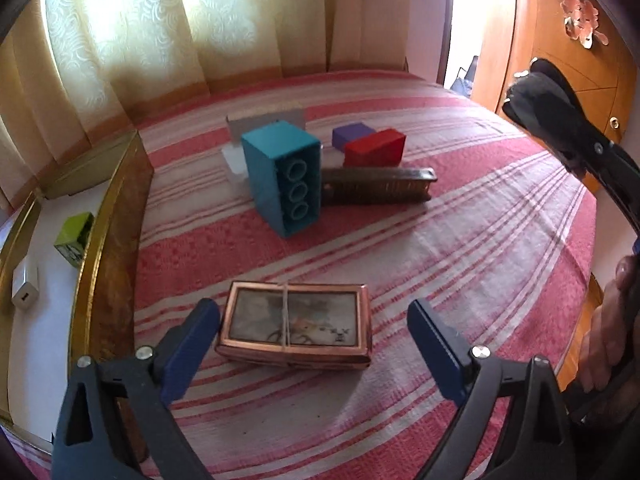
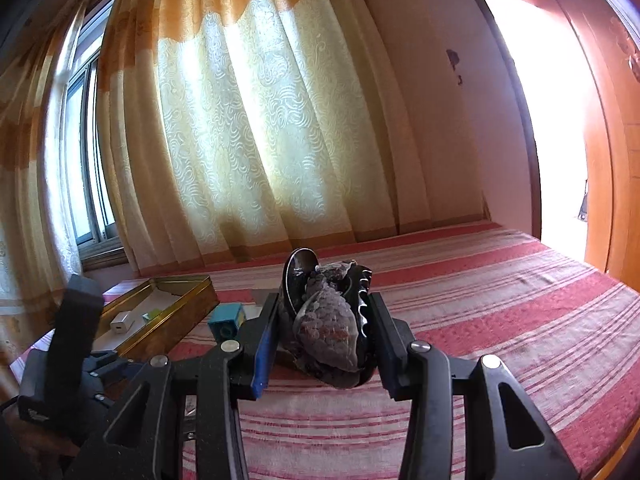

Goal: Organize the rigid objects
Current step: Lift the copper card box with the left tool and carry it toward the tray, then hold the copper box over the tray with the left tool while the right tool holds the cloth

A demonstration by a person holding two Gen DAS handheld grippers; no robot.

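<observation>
Only the right wrist view shows the right hand-held gripper (image 2: 326,330) pinching a dark ornament (image 2: 328,320); left hand-held gripper (image 1: 314,344) spread.

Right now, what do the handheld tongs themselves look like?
Both are alike: the left tongs and right tongs have black plastic arms with triangular cut-outs, silver rivets at the pivots, and flat blue pads on the fingers. No cables or markings show.

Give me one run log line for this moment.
left tool: open, around copper case | right tool: shut on dark ornament | gold tin: open
</observation>
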